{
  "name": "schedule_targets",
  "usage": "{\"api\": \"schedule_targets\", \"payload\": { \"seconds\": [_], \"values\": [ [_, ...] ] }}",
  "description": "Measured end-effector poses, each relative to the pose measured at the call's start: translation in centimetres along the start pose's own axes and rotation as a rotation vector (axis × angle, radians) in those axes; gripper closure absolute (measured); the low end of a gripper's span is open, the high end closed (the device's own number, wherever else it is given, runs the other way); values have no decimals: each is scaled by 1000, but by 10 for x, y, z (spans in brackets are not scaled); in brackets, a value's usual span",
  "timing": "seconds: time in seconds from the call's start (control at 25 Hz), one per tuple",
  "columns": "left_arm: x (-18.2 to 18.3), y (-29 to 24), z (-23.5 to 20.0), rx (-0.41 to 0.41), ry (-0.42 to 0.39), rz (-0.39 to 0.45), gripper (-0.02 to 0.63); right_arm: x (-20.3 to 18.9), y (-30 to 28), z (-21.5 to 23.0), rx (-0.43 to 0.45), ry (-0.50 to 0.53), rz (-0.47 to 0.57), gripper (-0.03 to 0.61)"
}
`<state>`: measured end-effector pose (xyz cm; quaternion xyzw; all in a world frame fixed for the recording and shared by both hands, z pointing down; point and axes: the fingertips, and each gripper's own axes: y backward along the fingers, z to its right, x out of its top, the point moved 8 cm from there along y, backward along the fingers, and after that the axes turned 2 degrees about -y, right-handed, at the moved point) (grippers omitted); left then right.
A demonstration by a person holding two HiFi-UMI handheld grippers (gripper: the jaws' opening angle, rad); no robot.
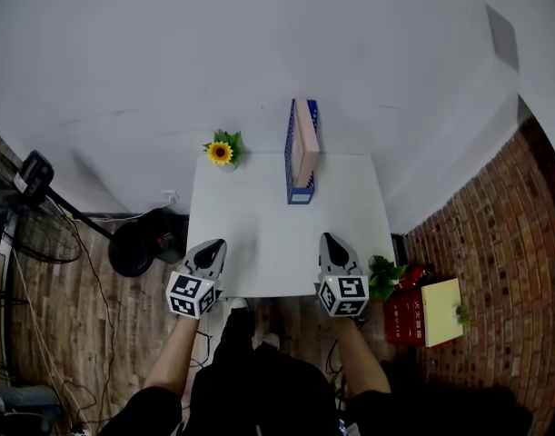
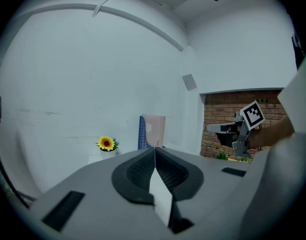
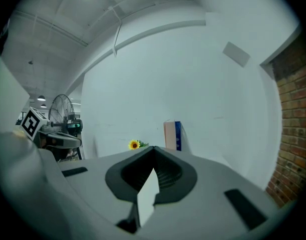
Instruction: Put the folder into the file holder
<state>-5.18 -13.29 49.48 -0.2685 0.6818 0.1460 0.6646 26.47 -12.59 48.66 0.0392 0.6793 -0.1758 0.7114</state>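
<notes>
A blue file holder (image 1: 292, 157) stands upright at the far edge of the white table (image 1: 259, 234), with a tan folder (image 1: 306, 143) inside it. The holder (image 2: 142, 132) and folder (image 2: 156, 129) also show far ahead in the left gripper view, and the holder (image 3: 178, 135) with the folder (image 3: 169, 134) in the right gripper view. My left gripper (image 1: 210, 251) hovers over the near left edge, jaws shut and empty. My right gripper (image 1: 333, 246) is over the near right edge, also shut with nothing in it. Both point toward the holder from well back.
A small potted sunflower (image 1: 222, 152) sits at the table's far left corner. A standing fan (image 1: 41, 230) and a dark stool (image 1: 141, 243) are on the floor at left. A red box (image 1: 403, 316), a yellow box (image 1: 441, 312) and a plant (image 1: 383, 275) lie at right by the brick wall.
</notes>
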Motion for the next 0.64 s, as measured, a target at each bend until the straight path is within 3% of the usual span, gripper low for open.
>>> {"api": "schedule_targets", "payload": {
  "seconds": [0.64],
  "values": [
    [0,-2,9,-8,4,5,588,1,9,3,-4,-7,16,572]
  ]
}}
